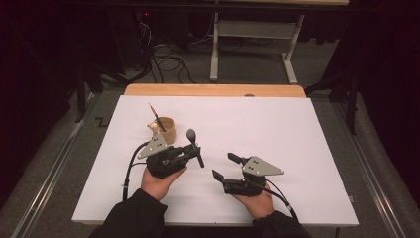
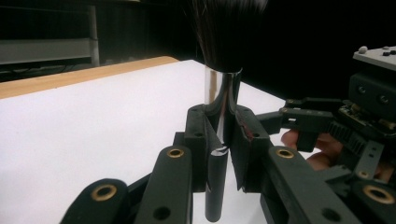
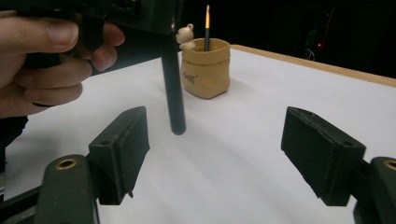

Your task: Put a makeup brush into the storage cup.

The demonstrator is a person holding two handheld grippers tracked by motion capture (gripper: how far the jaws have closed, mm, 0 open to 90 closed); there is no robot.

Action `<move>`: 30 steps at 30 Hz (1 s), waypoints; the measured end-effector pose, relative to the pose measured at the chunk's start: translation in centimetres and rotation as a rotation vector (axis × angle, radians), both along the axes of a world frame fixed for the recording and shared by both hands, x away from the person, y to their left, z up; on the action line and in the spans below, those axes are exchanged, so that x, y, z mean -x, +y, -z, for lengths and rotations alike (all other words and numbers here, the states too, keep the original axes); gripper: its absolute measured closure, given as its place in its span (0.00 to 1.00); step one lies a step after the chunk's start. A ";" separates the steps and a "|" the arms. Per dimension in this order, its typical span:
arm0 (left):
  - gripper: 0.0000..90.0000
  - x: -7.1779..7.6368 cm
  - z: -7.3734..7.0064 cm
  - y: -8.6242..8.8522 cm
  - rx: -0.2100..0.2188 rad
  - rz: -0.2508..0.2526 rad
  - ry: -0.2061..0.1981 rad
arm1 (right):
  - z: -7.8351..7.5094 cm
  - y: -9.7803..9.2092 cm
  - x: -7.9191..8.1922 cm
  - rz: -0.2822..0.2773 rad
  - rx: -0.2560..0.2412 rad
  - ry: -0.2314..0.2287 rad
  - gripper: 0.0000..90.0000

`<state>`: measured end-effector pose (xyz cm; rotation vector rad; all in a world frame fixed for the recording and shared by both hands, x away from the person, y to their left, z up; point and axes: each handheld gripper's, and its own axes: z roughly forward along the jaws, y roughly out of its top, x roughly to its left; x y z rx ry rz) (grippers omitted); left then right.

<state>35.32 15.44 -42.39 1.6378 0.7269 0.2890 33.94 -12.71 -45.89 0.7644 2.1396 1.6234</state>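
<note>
Clamping a makeup brush (image 2: 223, 93) by its shiny metal collar, the left gripper (image 1: 190, 152) is holding it upright, bristles up and dark handle pointing down, clear of the worktop (image 1: 277, 129). Its jaws are pressed tight against the collar on both sides, as the left gripper view is showing. The right gripper (image 1: 225, 166) is waiting just beside the brush with its jaws spread wide and nothing between them; in the right gripper view the handle's lower end is hanging in front of that gap, apart from both jaws.

Beyond the brush, on its far side from the person, a small tan holder (image 1: 167, 130) is standing on the worktop, near the left gripper. A thin pencil-like stick (image 1: 157, 117) is already leaning inside the holder, and a little pale bear figure (image 3: 187, 36) is sitting at its rim.

Judging by this, the pick-up is finished and the brush is being carried in the air. What is remaining looks like moving it over the holder, lowering the handle in and letting go, possibly with the right gripper steadying the handle.
</note>
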 end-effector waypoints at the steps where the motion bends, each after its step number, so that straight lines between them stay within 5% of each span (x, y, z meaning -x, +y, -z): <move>1: 0.87 0.0 0.0 0.1 -0.002 -0.004 0.001 | -0.1 -0.2 -0.1 0.005 -0.002 0.000 0.25; 30: 0.87 -1.0 -0.2 4.1 -0.070 -0.148 -0.012 | -1.0 -5.3 -1.2 0.143 0.001 -0.001 0.01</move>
